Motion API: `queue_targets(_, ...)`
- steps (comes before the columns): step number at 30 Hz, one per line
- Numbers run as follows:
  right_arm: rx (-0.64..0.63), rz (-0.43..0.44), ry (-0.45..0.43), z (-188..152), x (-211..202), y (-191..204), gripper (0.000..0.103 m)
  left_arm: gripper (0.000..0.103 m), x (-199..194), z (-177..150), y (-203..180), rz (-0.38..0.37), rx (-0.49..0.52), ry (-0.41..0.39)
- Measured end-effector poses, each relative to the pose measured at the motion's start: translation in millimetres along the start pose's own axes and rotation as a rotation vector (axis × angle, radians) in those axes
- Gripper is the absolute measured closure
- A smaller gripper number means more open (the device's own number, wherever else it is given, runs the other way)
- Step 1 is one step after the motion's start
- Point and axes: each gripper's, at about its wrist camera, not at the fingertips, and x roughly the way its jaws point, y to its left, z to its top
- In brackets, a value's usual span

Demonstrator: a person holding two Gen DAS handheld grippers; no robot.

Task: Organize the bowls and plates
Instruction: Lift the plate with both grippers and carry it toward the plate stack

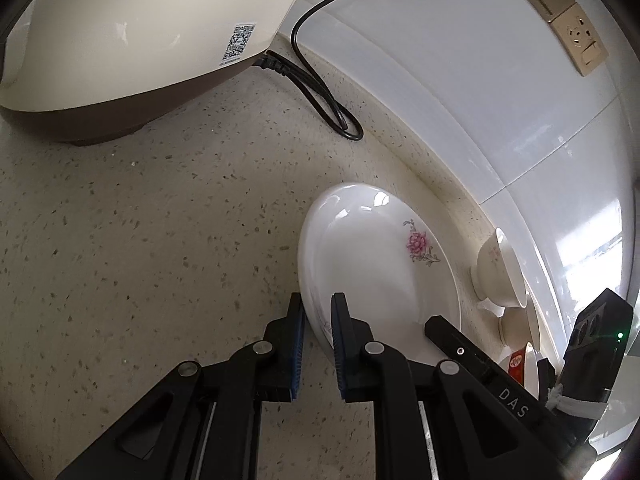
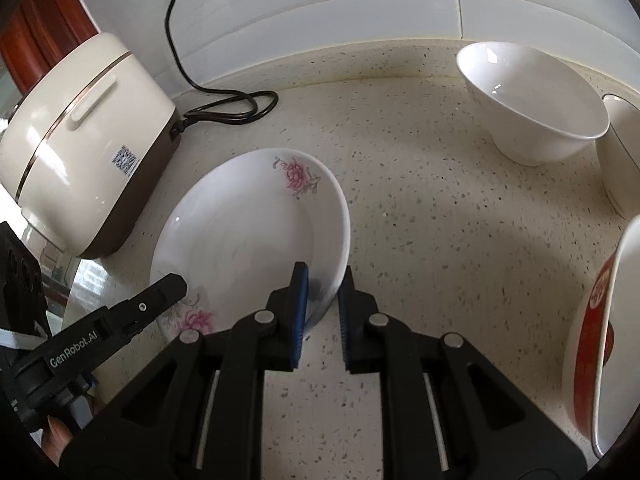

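A white shallow plate (image 1: 372,256) with pink flower prints is gripped at two opposite rims. My left gripper (image 1: 318,312) is shut on its near-left rim, one blue pad inside and one outside. My right gripper (image 2: 324,284) is shut the same way on the right rim of the plate (image 2: 240,232). One finger (image 2: 168,286) of the left gripper lies over the plate's lower-left edge in the right wrist view. A white bowl (image 2: 532,108) stands on the counter at the back right. A red-patterned bowl (image 2: 600,320) sits at the right edge.
A cream rice cooker (image 2: 80,140) stands on the left of the speckled counter (image 2: 440,240), its black cord (image 2: 224,108) coiled by the tiled wall. Another white vessel (image 2: 620,152) sits beyond the bowl. Wall sockets (image 1: 560,12) are above. Small bowls (image 1: 500,268) line the wall.
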Motion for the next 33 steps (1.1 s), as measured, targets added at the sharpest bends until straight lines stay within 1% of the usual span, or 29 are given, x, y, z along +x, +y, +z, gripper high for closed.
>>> queue_targets(3, 0.001, 0.018, -0.006, -2, -2, -4, 0.086, 0.087, 3, -2, -1, -0.006, -0.008, -0.014)
queue_targets(6, -0.010, 0.028, -0.009, -1, -1, -4, 0.086, 0.087, 4, -2, -1, 0.004, 0.002, -0.030)
queue_targets(9, -0.003, 0.038, 0.003, 2, 0, -6, 0.085, 0.087, 8, 2, -4, 0.018, 0.011, -0.040)
queue_targets(12, -0.006, 0.033, -0.002, 4, 2, -7, 0.083, 0.087, 13, 9, -5, 0.032, 0.003, -0.043)
queue_targets(14, -0.001, 0.038, -0.010, 6, 3, -9, 0.083, 0.087, 15, 13, -4, 0.031, 0.004, -0.045)
queue_targets(17, -0.007, 0.041, -0.017, 9, 5, -9, 0.083, 0.088, 17, 14, -7, 0.040, 0.030, -0.049)
queue_targets(19, -0.030, 0.033, -0.020, 9, 6, -6, 0.083, 0.092, 18, 13, -10, 0.065, 0.058, -0.048)
queue_targets(20, -0.040, 0.025, -0.022, 9, 5, -5, 0.083, 0.092, 18, 13, -11, 0.071, 0.067, -0.048)
queue_targets(26, -0.038, 0.035, -0.018, 7, 2, -6, 0.085, 0.093, 14, 10, -7, 0.059, 0.064, -0.033)
queue_targets(33, -0.057, 0.039, -0.030, 3, -6, 2, 0.086, 0.093, 4, 6, -2, 0.048, 0.048, -0.041)
